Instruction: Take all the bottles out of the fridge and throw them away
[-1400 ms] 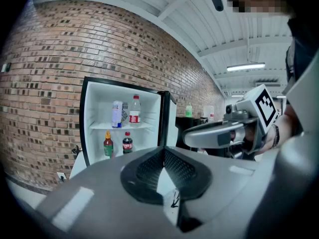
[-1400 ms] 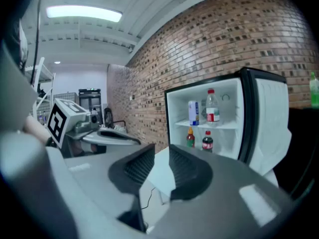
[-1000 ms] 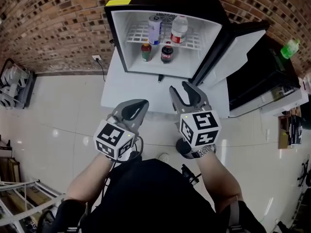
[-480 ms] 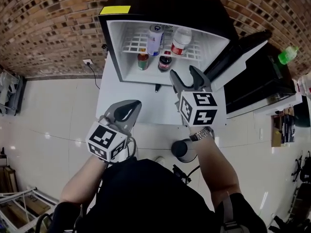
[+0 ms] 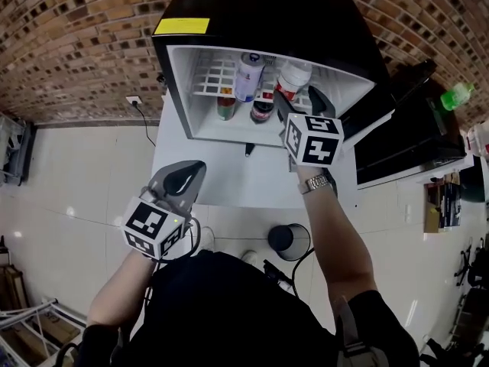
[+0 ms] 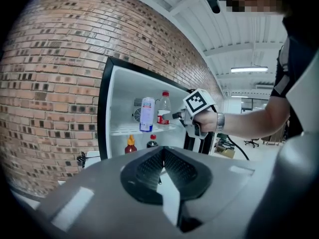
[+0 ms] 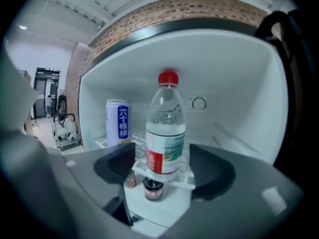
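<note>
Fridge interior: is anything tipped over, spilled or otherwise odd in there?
Nothing stands out. The water bottle and the can stand upright on the wire shelf. Below it, the sauce bottle and the dark bottle also stand upright. No spill or damage shows.

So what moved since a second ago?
The right gripper reached forward to the fridge, and its jaws have just been opening; they now face the water bottle, nothing gripped. The left gripper stayed shut and empty. The can and small bottles stayed put.
</note>
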### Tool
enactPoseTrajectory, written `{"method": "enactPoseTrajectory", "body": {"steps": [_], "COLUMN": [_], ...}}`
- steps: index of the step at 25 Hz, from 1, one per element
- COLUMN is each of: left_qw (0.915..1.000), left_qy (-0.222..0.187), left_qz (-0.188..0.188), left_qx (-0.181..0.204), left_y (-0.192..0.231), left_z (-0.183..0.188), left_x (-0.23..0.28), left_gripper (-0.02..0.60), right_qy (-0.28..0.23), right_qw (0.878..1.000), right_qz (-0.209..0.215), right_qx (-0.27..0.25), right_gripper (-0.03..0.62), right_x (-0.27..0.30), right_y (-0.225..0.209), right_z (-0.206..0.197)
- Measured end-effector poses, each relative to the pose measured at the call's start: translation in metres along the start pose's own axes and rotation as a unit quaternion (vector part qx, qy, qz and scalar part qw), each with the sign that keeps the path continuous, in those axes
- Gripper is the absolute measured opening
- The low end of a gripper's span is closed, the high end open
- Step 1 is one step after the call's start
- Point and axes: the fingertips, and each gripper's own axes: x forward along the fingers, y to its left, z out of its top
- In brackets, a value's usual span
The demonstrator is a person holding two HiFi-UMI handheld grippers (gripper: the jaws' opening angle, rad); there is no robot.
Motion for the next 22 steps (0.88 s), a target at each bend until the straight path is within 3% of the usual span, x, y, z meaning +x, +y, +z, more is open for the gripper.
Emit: {"method": "enactPoseTrajectory", "body": {"steps": [8,12,22], "left_qw": [0.9999,0.9999,1.0], "left_qy": [0.005,0.005,0.003], "left_qz": [0.014,0.015,0.009], "left_qx": [-0.003,-0.003,0.0], "left_y": [0.02,0.023,0.007], "left_z": [-0.005,-0.004,-0.003], "left_x": [-0.004,-0.005,-0.006], "left_gripper": [0.003,0.004,0.003], "right_qy": [0.005,0.0,-0.017], "right_qw": [1.0,1.0,1.0], "right_qz": [-0.009,-0.008,0.004], "right_qx": [0.002,-0.001,0.007], "right_gripper": [0.334,0.301,0.284], "right_x": [0.03,0.031,-0.003], "right_y": [-0.009,-0.006,0.001], "right_z": [-0.001,0.0,-0.007]}}
